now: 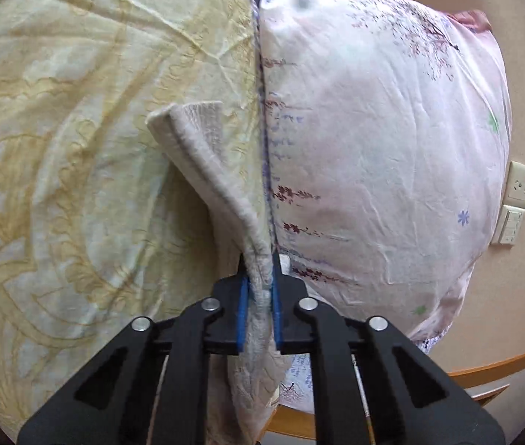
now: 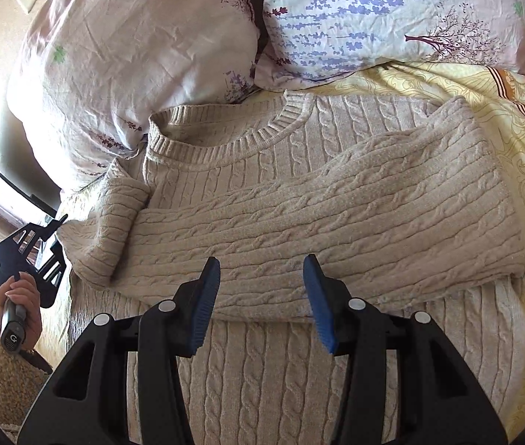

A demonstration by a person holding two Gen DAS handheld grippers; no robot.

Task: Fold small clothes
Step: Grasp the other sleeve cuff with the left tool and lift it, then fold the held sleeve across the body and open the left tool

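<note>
- Left wrist view: we see our left gripper (image 1: 259, 289) with its blue pads pressed together on a bunched fold of the cream sweater (image 1: 203, 155); the knit runs up and away from the fingers to a ribbed edge.
- Behind that cloth lies the yellow patterned bedsheet (image 1: 58, 148), and just beside it a floral pillow (image 1: 373, 129); a wall socket (image 1: 520, 181) sits on the wall beyond.
- From the right wrist, our right gripper (image 2: 262, 296) hangs with its fingers wide apart, holding nothing, just above the sweater (image 2: 299, 222).
- The cable-knit sweater lies flat on the bedsheet (image 2: 522, 141), collar toward the pillows (image 2: 373, 18), one sleeve folded across the chest.
- At far left, the left gripper (image 2: 49, 231) grips the other sleeve's end, the hand (image 2: 21, 296) around its handle.
</note>
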